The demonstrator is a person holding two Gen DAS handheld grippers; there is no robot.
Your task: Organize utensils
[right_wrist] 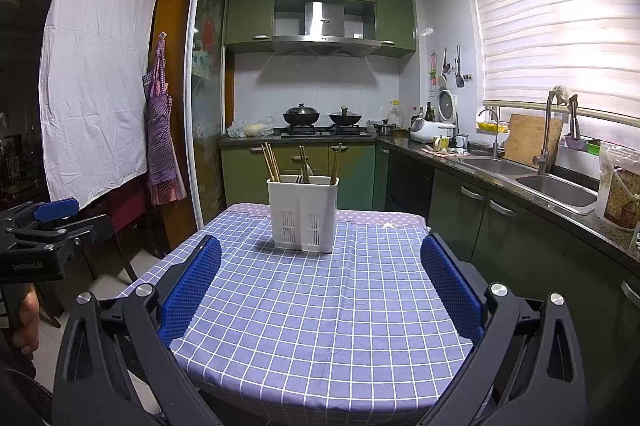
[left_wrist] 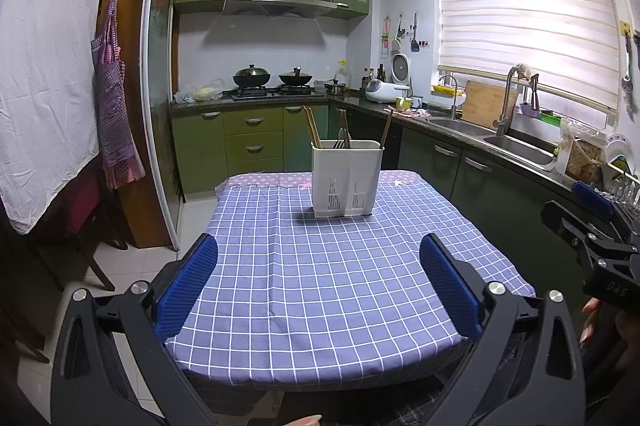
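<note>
From the left wrist, we hold our left gripper [left_wrist: 318, 282] with blue pads spread apart over the purple checked tablecloth [left_wrist: 320, 266]; the white slotted plastic utensil caddy [left_wrist: 346, 178], holding brown wooden chopsticks [left_wrist: 313, 127], stands far centre. From the right wrist, our right gripper [right_wrist: 320, 284] gapes likewise, empty.

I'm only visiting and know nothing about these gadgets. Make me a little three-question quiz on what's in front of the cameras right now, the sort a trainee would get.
1. True or false: the left gripper and the right gripper are both empty.
2. Where does the white utensil holder stand? A) in the sink B) on the checked tablecloth C) on the stove
3. Fill the gap: the wooden sticks in the holder are ______.

Key
1. True: both are open, with nothing between the fingers.
2. B, towards the far end of the table.
3. Chopsticks; they stand upright, in several clusters, beside what look like metal utensils.
</note>
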